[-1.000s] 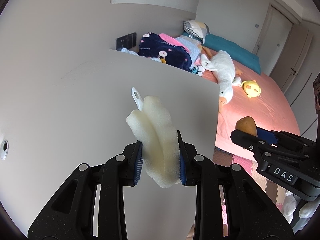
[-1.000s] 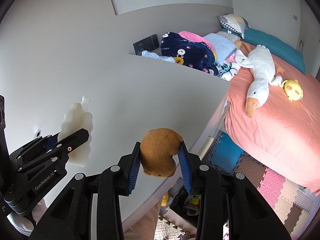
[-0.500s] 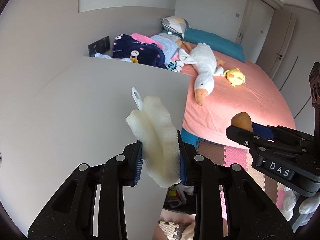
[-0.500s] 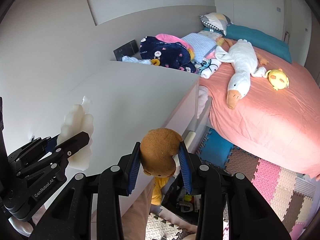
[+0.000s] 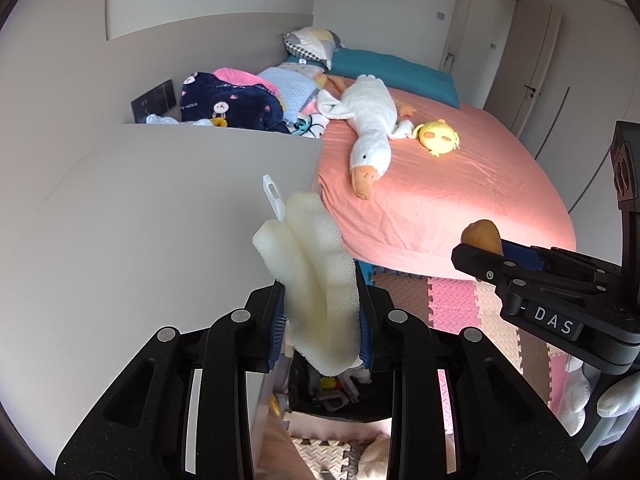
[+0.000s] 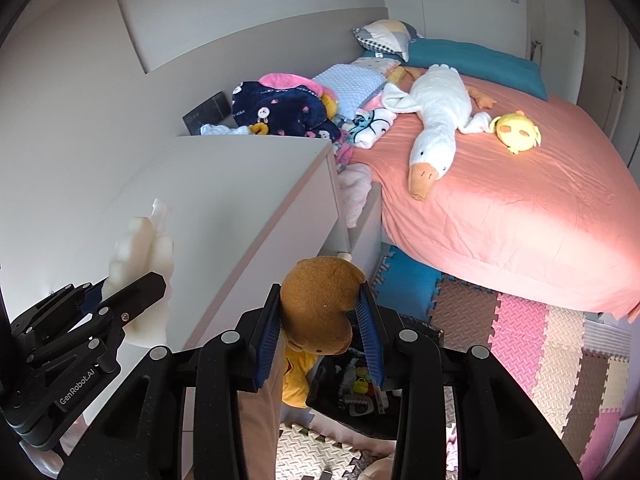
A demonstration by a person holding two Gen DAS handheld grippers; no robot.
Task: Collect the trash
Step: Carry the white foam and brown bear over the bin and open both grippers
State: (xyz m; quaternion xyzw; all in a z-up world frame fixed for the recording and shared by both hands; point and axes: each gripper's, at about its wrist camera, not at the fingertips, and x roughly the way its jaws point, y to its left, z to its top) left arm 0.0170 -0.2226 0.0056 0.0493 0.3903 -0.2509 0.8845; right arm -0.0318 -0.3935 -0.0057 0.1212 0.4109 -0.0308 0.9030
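Observation:
My left gripper (image 5: 322,332) is shut on a folded piece of pale yellow foam (image 5: 316,276), with a thin white plastic strip (image 5: 273,196) sticking up behind it. In the right wrist view the same foam (image 6: 140,264) shows at the left, held over the desk edge. My right gripper (image 6: 318,342) is shut on a brown plush bear (image 6: 320,304) in a yellow shirt; its head sits between the blue pads. From the left wrist view only the bear's top (image 5: 482,236) shows above the right gripper's finger. Below both grippers stands a dark bin (image 6: 352,396) with several small items inside.
A grey-white desk (image 5: 160,208) fills the left. A bed with a salmon sheet (image 6: 500,200) carries a white goose plush (image 6: 436,120), a yellow chick plush (image 6: 516,130) and a heap of blankets (image 6: 288,112). Coloured foam floor tiles (image 6: 540,340) lie at the right.
Both grippers have swung off the desk top toward its right edge, each keeping its hold. The bed, the floor tiles and the dark bin have come into view beneath them.

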